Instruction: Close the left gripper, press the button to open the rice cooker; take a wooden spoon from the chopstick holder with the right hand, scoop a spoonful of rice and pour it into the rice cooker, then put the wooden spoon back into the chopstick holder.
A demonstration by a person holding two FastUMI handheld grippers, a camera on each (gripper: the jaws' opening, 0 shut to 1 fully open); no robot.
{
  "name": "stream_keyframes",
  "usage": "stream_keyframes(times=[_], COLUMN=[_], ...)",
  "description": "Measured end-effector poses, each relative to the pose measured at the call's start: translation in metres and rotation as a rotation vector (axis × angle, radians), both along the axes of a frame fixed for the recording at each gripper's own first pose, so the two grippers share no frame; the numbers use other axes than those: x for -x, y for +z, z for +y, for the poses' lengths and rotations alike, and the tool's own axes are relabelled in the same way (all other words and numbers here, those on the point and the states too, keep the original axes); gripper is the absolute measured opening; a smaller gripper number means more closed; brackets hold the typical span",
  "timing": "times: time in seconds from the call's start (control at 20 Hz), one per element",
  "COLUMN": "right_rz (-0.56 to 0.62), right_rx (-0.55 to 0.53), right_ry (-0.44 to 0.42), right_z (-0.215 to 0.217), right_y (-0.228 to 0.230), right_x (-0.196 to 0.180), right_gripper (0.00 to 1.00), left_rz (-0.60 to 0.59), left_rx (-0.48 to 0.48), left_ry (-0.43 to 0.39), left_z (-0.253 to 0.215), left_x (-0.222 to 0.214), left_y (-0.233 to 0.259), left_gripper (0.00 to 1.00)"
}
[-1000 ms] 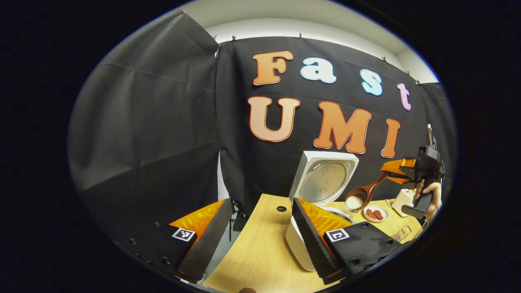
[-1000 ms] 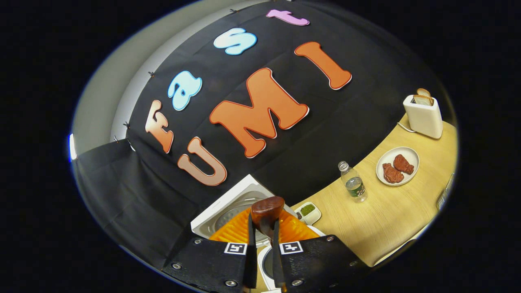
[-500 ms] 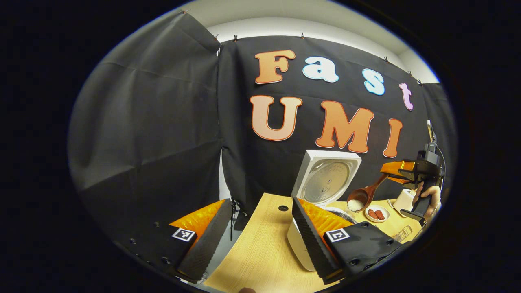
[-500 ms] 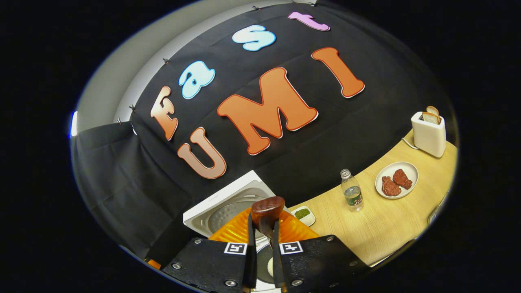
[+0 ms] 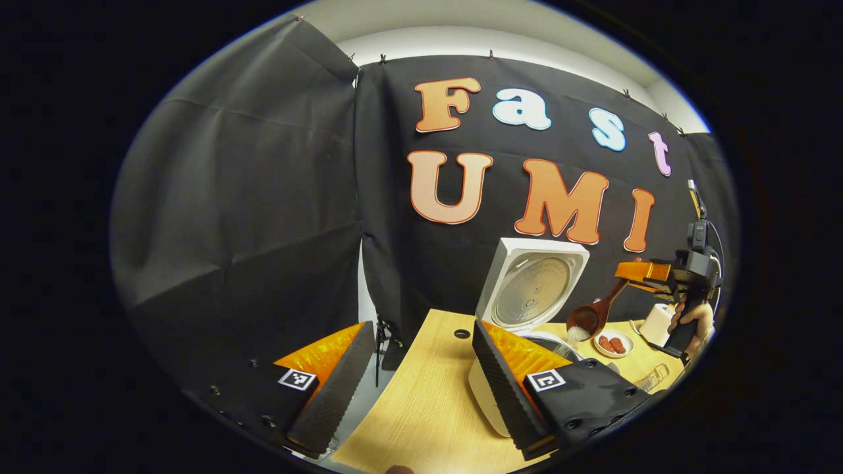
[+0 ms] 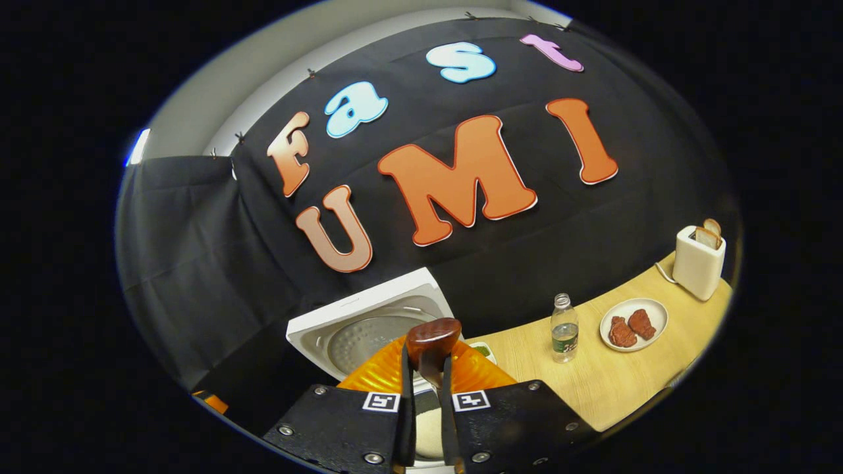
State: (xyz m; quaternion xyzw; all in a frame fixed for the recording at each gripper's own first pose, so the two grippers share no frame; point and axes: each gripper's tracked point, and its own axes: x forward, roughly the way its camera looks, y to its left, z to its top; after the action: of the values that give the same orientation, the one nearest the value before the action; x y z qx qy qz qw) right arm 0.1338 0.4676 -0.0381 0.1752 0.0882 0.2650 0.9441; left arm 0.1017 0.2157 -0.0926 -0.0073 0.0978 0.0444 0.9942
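**Operator:** While the wooden spoon [image 5: 593, 315] hangs tilted over the open rice cooker [image 5: 490, 395], what faults should be expected?

**Technician:** Spillage first. In the left gripper view the right gripper [image 5: 640, 276] sits at 3 o'clock, its jaws pinching the spoon handle; the bowl, with rice [image 5: 578, 333] in it, points down toward the pot opening. In my judgement, a tilt made too far toward the plate [image 5: 602, 350] side would drop grains on the bench [image 5: 421, 408] instead of in the pot.

**Operator:** Any grip fault?

**Technician:** Possible. In the right gripper view the right gripper [image 6: 422, 408] clamps only the thin handle, with the spoon's end knob [image 6: 431, 334] at 6 o'clock. The handle could rotate between the jaws. The raised lid [image 6: 369, 322] stands close behind; a forward swing could strike it.

**Operator:** Left gripper [image 5: 421, 375]?

**Technician:** Jaws spread, holding nothing, low at 6 o'clock, beside the cooker.

**Operator:** Readable labels?

**Technician:** None. The bottle [image 6: 564, 329] label at 4 o'clock is too small; the jaw markers are square patterns, not text.
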Motion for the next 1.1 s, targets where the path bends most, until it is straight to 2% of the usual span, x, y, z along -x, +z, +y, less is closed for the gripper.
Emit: stream_keyframes(times=[0.5,0.7,0.9,1.1], right_rz=[-0.184,-0.275,-0.241,-0.198], right_rx=[0.227,0.289,0.259,0.193], right_ry=[0.095,0.102,0.111,0.055], right_z=[0.028,0.032,0.029,0.003], right_y=[0.001,0.004,0.0,0.008], right_x=[0.019,0.027,0.028,0.02], right_gripper=[0.15,0.15,0.15,0.15], left_rz=[0.002,0.004,0.004,-0.019], left_rx=[-0.005,-0.006,-0.011,0.011], left_ry=[0.016,0.019,0.017,0.001], left_z=[0.006,0.004,0.0,-0.01], left_x=[0.005,0.006,0.009,0.01], left_y=[-0.001,-0.002,0.0,0.006], left_gripper=[1.0,1.0,1.0,1.0])
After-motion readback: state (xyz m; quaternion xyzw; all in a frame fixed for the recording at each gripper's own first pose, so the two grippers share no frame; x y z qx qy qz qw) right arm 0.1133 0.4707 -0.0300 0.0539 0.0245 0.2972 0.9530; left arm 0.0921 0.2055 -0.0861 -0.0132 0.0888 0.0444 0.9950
